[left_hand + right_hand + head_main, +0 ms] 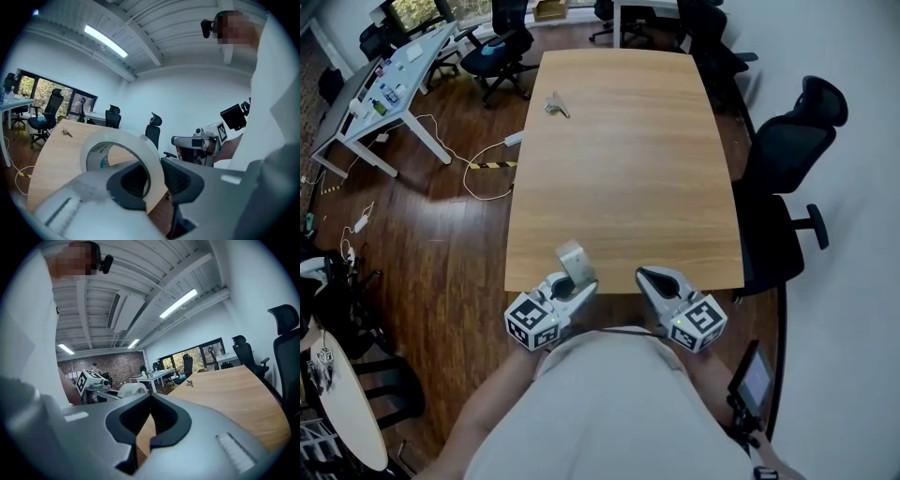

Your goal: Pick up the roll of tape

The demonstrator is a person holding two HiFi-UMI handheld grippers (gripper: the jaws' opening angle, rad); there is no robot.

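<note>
The roll of tape (575,260) is whitish with a printed inner core. It stands on edge, lifted at the wooden table's (628,159) near edge. My left gripper (577,286) is shut on it, one jaw inside the ring and one outside. In the left gripper view the roll of tape (140,145) arches over the dark pads of my left gripper (154,183). My right gripper (647,278) hovers beside it to the right, shut and holding nothing. In the right gripper view the tips of my right gripper (147,420) meet, with the roll of tape (132,390) off to the left.
A small bunch of keys (555,106) lies at the table's far left. Black office chairs (787,150) stand along the right side by the wall. More desks (384,89) and chairs fill the far left, and cables (483,169) trail on the wooden floor.
</note>
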